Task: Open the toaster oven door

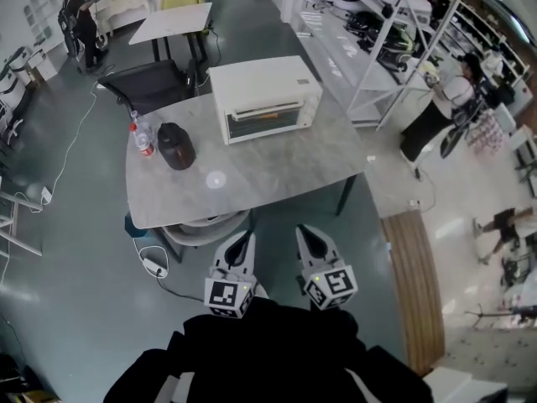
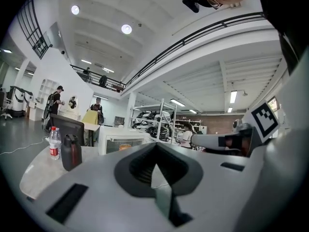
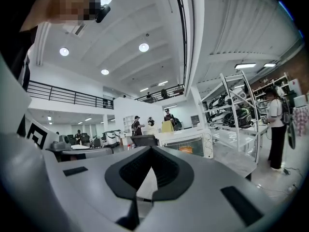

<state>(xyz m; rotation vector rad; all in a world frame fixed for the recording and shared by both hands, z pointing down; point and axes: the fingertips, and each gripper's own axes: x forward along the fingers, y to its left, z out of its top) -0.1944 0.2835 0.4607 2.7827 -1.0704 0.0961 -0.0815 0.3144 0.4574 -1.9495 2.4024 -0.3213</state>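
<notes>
The white toaster oven stands at the far side of the grey table, its glass door closed and something orange inside. It shows small and distant in the left gripper view and the right gripper view. My left gripper and right gripper hang side by side close to my body, short of the table's near edge and well away from the oven. Both are shut with nothing held: the left gripper and the right gripper have their jaw tips meeting.
A water bottle and a dark jug stand on the table's left part. A black chair sits behind the table, and a stool is tucked under its near edge. Metal shelving and a person are to the right.
</notes>
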